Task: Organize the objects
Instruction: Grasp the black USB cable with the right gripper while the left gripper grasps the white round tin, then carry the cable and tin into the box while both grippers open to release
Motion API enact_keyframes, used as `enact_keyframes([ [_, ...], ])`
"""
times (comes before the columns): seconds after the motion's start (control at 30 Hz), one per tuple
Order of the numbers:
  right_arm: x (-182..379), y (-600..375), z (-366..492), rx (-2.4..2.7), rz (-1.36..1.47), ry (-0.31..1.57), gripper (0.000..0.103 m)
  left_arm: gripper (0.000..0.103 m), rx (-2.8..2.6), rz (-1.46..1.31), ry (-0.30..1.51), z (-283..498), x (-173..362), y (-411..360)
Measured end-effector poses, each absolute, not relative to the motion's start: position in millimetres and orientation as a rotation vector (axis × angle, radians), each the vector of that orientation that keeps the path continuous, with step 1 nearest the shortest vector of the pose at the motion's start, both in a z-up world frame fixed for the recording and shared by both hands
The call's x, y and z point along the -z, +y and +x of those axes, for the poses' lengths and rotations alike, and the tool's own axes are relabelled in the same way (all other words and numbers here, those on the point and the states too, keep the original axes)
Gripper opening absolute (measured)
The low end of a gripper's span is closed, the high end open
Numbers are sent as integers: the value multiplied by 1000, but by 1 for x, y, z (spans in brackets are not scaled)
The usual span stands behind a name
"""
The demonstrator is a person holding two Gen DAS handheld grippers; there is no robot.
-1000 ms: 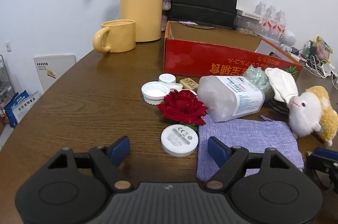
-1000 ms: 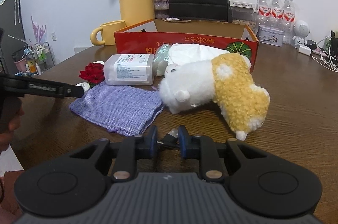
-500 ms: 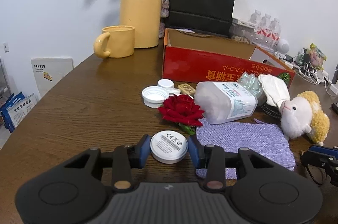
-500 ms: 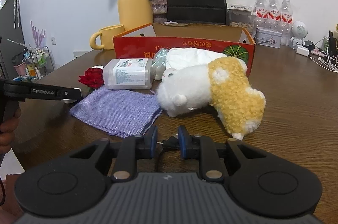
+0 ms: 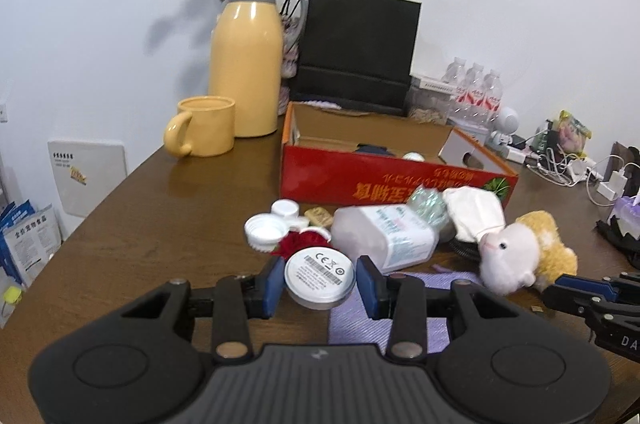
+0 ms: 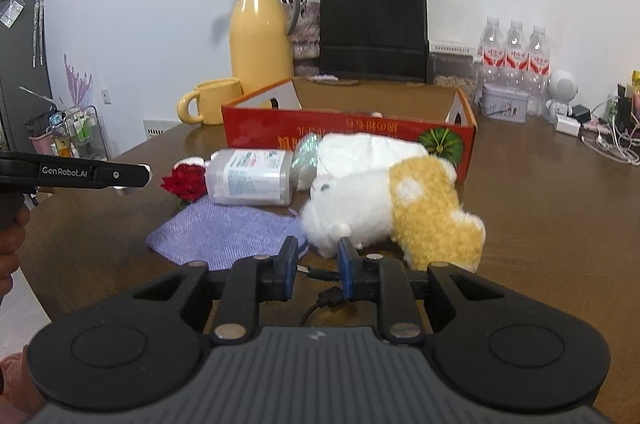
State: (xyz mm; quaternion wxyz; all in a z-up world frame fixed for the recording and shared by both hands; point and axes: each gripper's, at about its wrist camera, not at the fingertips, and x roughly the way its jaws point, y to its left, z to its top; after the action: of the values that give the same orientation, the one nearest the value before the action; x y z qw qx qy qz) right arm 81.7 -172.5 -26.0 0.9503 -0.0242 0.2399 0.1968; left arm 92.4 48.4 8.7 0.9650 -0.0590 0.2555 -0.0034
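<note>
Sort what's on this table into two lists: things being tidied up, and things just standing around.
Being tidied:
- white round disc, in the left gripper
- black cable, in the right gripper
- red box
- plush sheep
- purple cloth
- red rose
- white plastic bottle

Standing around:
- yellow jug
- yellow mug
- black bag
- water bottles

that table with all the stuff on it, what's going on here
A person is tidying a cluttered wooden table with a handheld gripper in each hand. The left gripper has just closed on a round white disc with a barcode label and holds it off the table. The right gripper is shut on a thin black cable. An open red cardboard box sits behind the loose items, probably where these are headed.
</note>
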Motion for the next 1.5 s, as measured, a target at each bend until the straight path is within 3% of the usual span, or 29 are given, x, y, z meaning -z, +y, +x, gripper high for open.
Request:
enact_keyframes([
  [0.47,-23,-170,96,-437,-35,338,22,38,65,-97,442,115,-45,24],
  [0.9,-62,-164,161,-455,-17,228,22,38,61,-99,395,184,-75,4],
  [1.5,-52,-165,312,-428,1,330,22,38,27,-94,440,319,-69,-4],
])
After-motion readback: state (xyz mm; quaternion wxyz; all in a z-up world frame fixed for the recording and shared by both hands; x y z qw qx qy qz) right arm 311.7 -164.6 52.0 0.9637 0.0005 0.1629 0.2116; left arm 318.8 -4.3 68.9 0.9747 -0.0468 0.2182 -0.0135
